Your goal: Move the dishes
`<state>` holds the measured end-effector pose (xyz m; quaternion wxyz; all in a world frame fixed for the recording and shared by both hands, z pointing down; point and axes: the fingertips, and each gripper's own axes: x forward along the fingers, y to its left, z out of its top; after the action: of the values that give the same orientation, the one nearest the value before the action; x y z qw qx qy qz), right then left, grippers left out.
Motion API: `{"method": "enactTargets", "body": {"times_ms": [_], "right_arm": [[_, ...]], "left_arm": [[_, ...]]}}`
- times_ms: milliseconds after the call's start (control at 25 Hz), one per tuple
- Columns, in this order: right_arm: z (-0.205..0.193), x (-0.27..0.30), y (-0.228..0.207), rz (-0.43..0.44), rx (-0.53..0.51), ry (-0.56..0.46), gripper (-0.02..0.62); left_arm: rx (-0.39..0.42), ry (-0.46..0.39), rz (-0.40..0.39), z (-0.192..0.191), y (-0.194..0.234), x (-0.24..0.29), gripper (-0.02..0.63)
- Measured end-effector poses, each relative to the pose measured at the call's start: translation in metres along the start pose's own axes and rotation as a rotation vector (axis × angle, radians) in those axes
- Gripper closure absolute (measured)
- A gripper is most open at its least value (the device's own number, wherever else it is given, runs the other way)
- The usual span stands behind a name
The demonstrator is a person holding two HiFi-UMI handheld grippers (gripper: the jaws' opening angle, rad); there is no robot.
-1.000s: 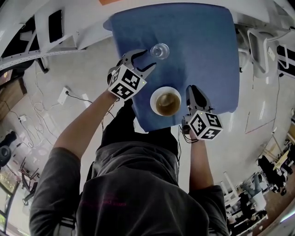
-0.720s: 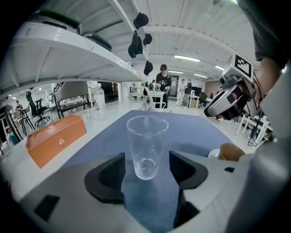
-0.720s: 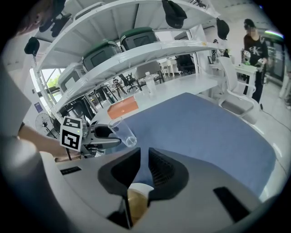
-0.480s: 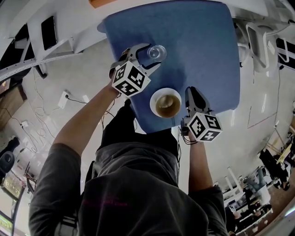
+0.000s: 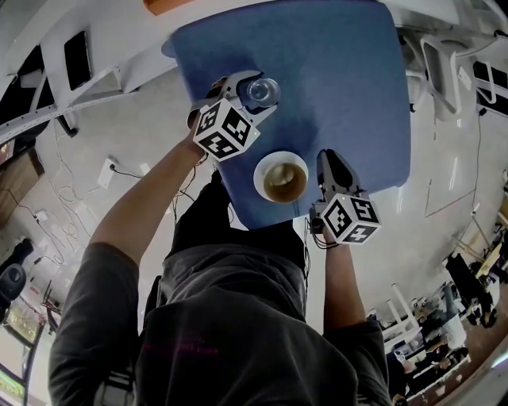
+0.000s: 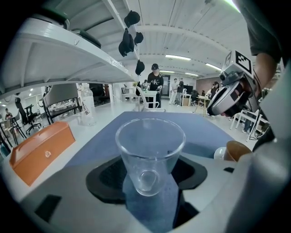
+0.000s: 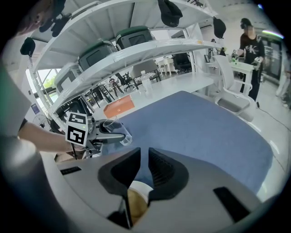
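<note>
Neither dish looks moved: left fingers, just opened wide, straddle the glass; right fingers pinch the cup rim.

Orange box near blue tablecloth

Right gripper view: the brown cup at 6 o'clock is mostly buried under the right gripper, can't tell if it's pinching the rim. Head view: orange box chopped off at 11 o'clock.
</note>
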<state>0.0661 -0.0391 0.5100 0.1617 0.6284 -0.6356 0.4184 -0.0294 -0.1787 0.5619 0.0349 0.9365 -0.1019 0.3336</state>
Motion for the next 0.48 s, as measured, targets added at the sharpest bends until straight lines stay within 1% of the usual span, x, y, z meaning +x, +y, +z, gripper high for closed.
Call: {"method": "enactTargets", "body": {"times_ms": [80,480], "right_arm": [[0.0,0.0,0.0,-0.001,0.002,0.0,0.537],[0.001,-0.012,0.001,-0.033,0.018,-0.034,0.537]], "left_arm": [[0.003,-0.003,-0.006,0.0,-0.001,0.0,0.331],[0.023,-0.005,-0.004,0.0,-0.003,-0.008,0.334]]}}
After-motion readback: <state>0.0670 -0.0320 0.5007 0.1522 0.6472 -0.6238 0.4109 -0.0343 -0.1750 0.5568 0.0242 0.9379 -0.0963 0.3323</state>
